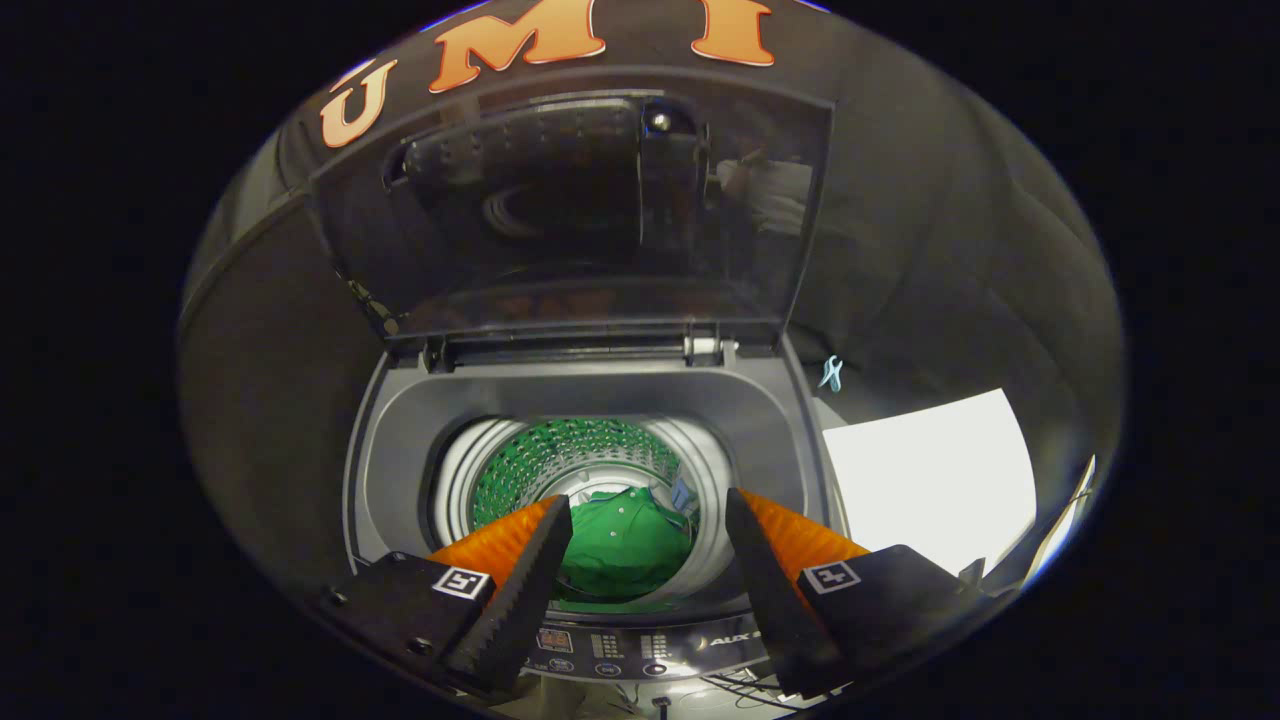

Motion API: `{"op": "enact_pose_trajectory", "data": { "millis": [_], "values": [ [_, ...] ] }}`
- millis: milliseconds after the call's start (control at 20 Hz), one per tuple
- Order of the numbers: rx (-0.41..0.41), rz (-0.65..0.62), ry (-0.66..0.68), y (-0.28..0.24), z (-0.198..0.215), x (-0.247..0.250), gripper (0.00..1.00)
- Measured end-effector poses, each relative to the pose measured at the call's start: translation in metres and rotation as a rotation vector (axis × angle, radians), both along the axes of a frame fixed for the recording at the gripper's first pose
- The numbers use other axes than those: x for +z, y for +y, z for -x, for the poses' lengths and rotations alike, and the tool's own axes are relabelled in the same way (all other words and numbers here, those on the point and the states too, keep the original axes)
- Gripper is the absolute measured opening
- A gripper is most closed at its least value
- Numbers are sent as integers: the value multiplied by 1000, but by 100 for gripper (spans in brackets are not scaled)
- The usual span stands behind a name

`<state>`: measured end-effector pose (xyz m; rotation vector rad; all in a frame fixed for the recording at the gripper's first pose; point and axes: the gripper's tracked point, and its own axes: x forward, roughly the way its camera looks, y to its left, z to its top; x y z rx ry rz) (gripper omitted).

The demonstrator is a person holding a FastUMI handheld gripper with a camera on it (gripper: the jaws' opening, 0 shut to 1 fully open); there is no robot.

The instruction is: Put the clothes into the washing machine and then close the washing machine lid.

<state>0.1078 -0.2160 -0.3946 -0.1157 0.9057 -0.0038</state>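
1. Tongs (648,545) are spread wide with nothing between the 2 fingers, hanging over the front edge of the washer (590,400).
2. Green shirt (622,545) is already down in the drum (575,455), showing in the gap between the fingers.
3. Lid (570,215) is standing up, wide open, behind the drum.
4. White sheet (925,480) lies right of the washer, a small blue clip (831,373) just beyond it.
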Motion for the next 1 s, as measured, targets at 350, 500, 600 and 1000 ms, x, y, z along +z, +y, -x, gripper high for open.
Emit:
{"op": "enact_pose_trajectory", "data": {
  "millis": [350,500,600,1000],
  "values": [
    [48,-15,-124,6,-15,97,98],
    [68,-23,-161,16,-25,135,98],
    [80,-37,-195,25,-36,160,98],
    [104,-57,-323,55,-89,231,98]
  ]
}}
